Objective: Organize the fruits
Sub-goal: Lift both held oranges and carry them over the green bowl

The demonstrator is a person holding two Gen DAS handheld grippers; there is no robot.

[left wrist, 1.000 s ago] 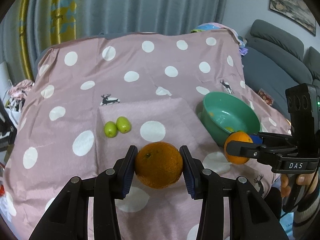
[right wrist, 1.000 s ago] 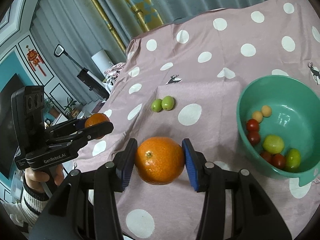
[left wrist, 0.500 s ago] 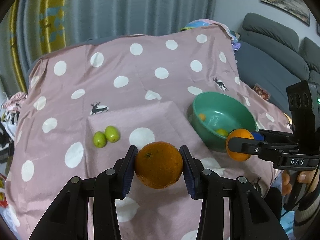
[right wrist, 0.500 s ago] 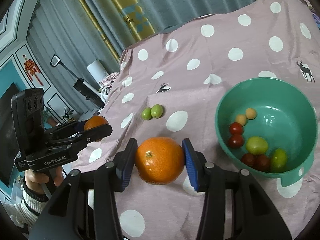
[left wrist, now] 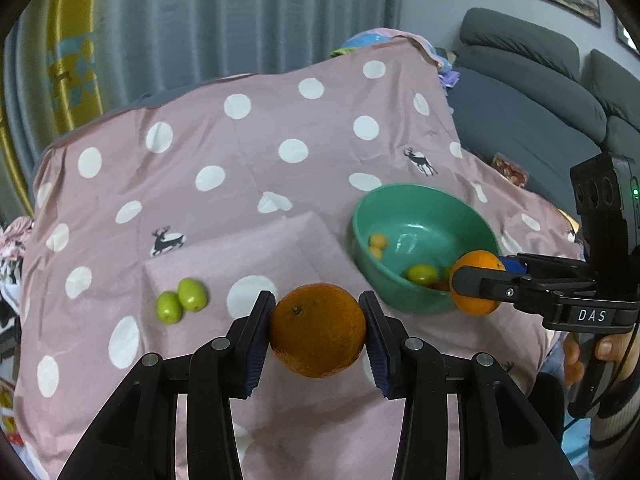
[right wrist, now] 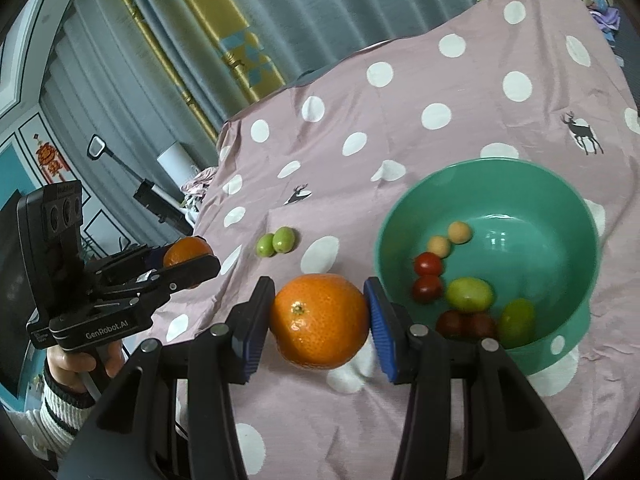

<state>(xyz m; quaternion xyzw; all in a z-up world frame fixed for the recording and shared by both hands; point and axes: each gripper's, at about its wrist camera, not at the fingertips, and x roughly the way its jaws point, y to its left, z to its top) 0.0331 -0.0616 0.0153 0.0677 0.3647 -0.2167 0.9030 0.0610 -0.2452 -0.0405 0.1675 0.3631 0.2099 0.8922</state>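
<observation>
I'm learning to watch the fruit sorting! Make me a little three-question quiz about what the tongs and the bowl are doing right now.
1. True or false: both the left tongs and the right tongs are holding an orange.
2. Pick one. The two green fruits outside the bowl are lying: A) on the pink spotted cloth, B) inside the green bowl, C) between the tongs.
3. Fill the gap: the small red tomatoes are inside the green ____.

Key: 1 true: the left orange and the right orange are each pinched between blue pads. 2 A. 3 bowl.
</observation>
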